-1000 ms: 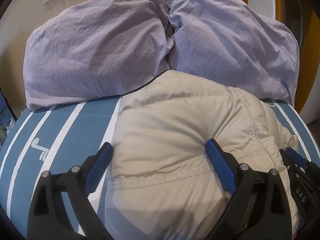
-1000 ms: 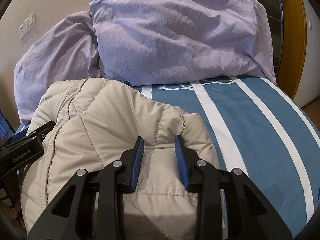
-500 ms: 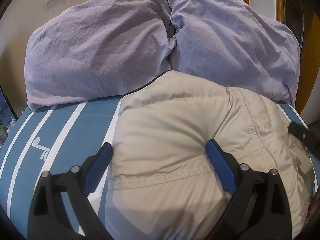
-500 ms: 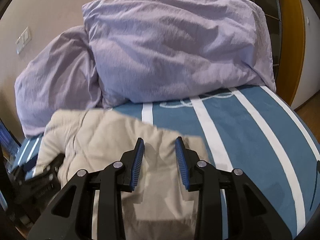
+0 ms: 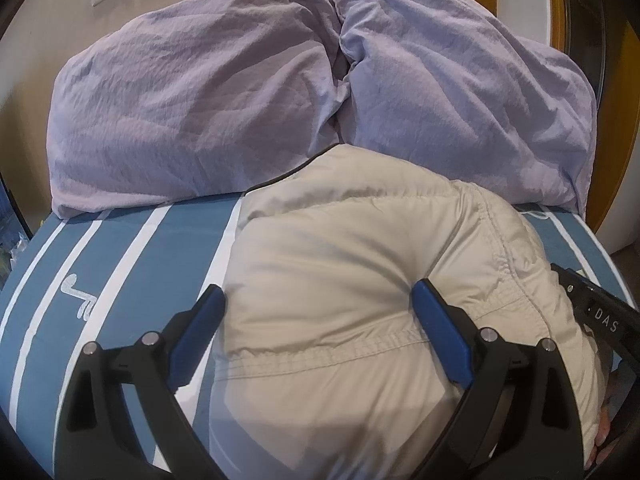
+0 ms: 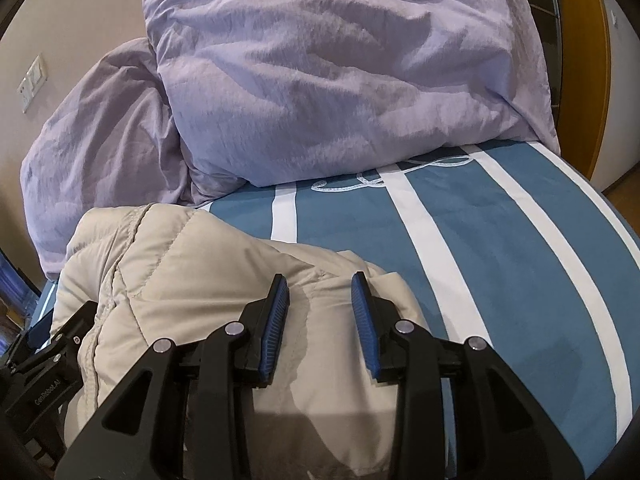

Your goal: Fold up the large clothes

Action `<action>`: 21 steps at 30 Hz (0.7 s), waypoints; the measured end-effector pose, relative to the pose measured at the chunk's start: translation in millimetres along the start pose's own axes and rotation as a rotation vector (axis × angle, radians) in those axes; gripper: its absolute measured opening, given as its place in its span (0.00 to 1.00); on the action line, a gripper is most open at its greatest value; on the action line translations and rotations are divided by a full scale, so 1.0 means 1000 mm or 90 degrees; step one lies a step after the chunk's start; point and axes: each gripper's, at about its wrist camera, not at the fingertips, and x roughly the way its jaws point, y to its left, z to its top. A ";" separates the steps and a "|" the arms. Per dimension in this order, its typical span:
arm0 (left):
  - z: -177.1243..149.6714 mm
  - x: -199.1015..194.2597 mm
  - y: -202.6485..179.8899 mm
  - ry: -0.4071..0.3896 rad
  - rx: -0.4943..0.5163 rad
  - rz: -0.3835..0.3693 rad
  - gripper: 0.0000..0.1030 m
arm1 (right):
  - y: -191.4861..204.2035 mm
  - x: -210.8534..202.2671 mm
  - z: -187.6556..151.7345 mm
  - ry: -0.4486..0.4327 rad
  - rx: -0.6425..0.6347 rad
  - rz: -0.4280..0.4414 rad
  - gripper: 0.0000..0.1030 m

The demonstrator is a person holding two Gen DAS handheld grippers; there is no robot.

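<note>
A beige puffer jacket (image 5: 344,264) lies bunched and folded on the blue and white striped bed (image 5: 132,248). My left gripper (image 5: 320,312) is wide open, its blue fingers on either side of the jacket's near hem. In the right wrist view the jacket (image 6: 208,272) fills the lower left. My right gripper (image 6: 320,300) is partly open just above the jacket's right edge, with cloth showing between its fingers but not pinched. The right gripper's body shows at the left wrist view's right edge (image 5: 596,312).
Two large lilac pillows (image 5: 192,96) (image 6: 344,72) lean against the wall at the head of the bed, touching the jacket's far side. Bare striped bed (image 6: 500,248) spreads to the right of the jacket. An orange door frame (image 6: 584,56) stands at the right.
My right gripper lifted away from the jacket and has come back down over its right edge. My left gripper has stayed open in place.
</note>
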 end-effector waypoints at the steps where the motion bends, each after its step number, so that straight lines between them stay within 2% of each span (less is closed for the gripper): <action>1: 0.001 -0.001 0.002 0.001 -0.006 -0.008 0.93 | -0.001 -0.001 0.001 0.004 0.002 0.004 0.35; 2: 0.001 -0.002 0.006 0.006 -0.011 -0.015 0.95 | -0.002 -0.005 0.002 0.008 0.002 0.007 0.39; 4: 0.003 -0.006 0.018 0.024 -0.035 -0.040 0.98 | -0.006 -0.017 0.002 0.007 0.001 0.011 0.53; 6: 0.002 -0.010 0.031 0.041 -0.057 -0.066 0.98 | -0.012 -0.034 0.002 -0.003 0.003 0.011 0.85; 8: 0.002 -0.017 0.044 0.051 -0.071 -0.080 0.98 | -0.018 -0.046 0.001 -0.015 0.001 -0.010 0.87; 11: -0.001 -0.031 0.056 0.045 -0.064 -0.073 0.98 | -0.036 -0.056 0.000 0.002 0.015 0.005 0.88; 16: -0.007 -0.052 0.063 0.034 -0.015 -0.072 0.98 | -0.065 -0.052 -0.008 0.082 0.081 0.108 0.90; 21: -0.012 -0.055 0.074 0.054 -0.039 -0.119 0.98 | -0.068 -0.044 -0.018 0.150 0.111 0.183 0.99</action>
